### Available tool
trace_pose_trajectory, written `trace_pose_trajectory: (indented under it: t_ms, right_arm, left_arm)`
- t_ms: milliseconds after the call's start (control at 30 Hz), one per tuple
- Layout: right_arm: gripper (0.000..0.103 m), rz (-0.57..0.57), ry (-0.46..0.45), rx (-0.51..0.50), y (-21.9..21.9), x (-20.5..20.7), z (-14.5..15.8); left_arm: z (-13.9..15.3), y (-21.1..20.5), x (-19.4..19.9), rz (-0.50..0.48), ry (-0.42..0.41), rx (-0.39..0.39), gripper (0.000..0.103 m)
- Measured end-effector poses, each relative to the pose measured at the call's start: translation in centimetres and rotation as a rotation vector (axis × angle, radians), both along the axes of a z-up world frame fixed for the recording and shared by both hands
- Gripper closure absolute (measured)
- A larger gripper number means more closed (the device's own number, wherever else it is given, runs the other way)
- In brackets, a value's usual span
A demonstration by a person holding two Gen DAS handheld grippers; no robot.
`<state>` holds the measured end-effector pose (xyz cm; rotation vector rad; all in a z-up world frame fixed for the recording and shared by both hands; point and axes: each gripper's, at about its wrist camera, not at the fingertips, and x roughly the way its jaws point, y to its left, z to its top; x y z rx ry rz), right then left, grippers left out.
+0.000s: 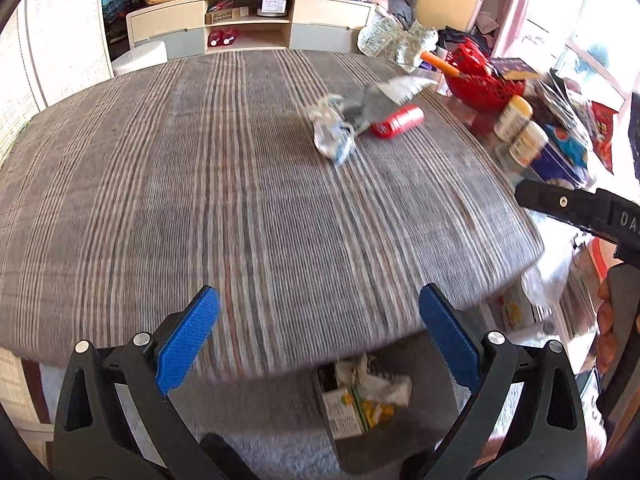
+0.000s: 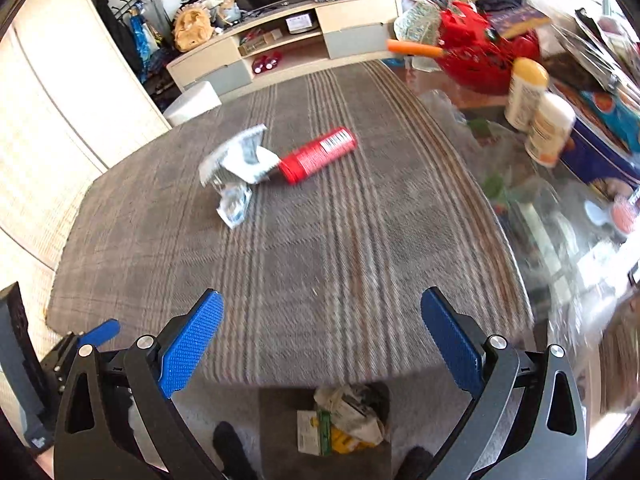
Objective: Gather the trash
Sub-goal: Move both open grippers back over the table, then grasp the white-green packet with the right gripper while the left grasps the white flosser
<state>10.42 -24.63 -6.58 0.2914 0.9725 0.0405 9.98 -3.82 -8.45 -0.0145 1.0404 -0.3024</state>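
Note:
A red can (image 1: 397, 121) (image 2: 317, 155) lies on its side on the striped cloth of the table (image 1: 200, 184) (image 2: 340, 264). Against it lie a silver-grey torn wrapper (image 1: 384, 98) (image 2: 242, 156) and a crumpled white-blue wrapper (image 1: 332, 132) (image 2: 234, 204). A bin (image 1: 362, 400) (image 2: 344, 420) holding crumpled trash stands on the floor below the near table edge. My left gripper (image 1: 318, 344) is open and empty over the near edge. My right gripper (image 2: 320, 344) is open and empty, also over the near edge; its body shows at the right in the left wrist view (image 1: 576, 208).
At the table's right stand a red basket (image 1: 484, 76) (image 2: 480, 56), two white jars (image 1: 520, 128) (image 2: 536, 112), a blue tin (image 2: 600, 152) and clutter. A TV cabinet (image 1: 248, 24) (image 2: 288, 40) and a white stool (image 1: 140, 56) are beyond the far edge.

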Motion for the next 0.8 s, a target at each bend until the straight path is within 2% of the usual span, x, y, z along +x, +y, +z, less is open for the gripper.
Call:
trace_pose_trajectory:
  t_ms: [233,367,500,567,633,667,733,800]
  right_arm:
    - [0.004,0.019,-0.022,0.091,2.2,6.4,0.8]
    - [0.003,0.012,-0.024,0.071,3.6,9.5,0.9]
    - [0.004,0.001,-0.011,0.092,4.1,11.7,0.3]
    - [0.014,-0.001,-0.001,0.115,4.2,12.5,-0.4]
    - [0.035,0.020,0.009,0.151,4.1,13.3,-1.0]
    - [0.039,0.034,0.014,0.157,4.2,13.5,-1.3]
    - [0.062,0.057,0.014,0.140,4.4,13.4,-1.5]
    - [0.075,0.071,-0.003,0.106,4.6,13.3,-1.3]
  left_arm:
    - [-1.3,-0.3,2.7,-0.005,0.005,0.003,0.008]
    - [-1.6,-0.6,3.9,-0.020,-0.005,0.034,0.008]
    - [-1.4,-1.0,5.3,-0.024,-0.022,0.036,0.008]
    - [-1.3,-1.2,6.1,-0.025,-0.029,0.032,0.008]
    - [-1.3,-1.5,6.7,-0.030,-0.033,0.032,0.008]
    - [-1.4,-1.6,6.9,-0.033,-0.033,0.032,0.008]
    - [-1.5,-1.9,7.4,-0.043,-0.030,0.020,0.008]
    - [-1.5,-2.3,7.8,-0.047,-0.042,0.023,0.008]
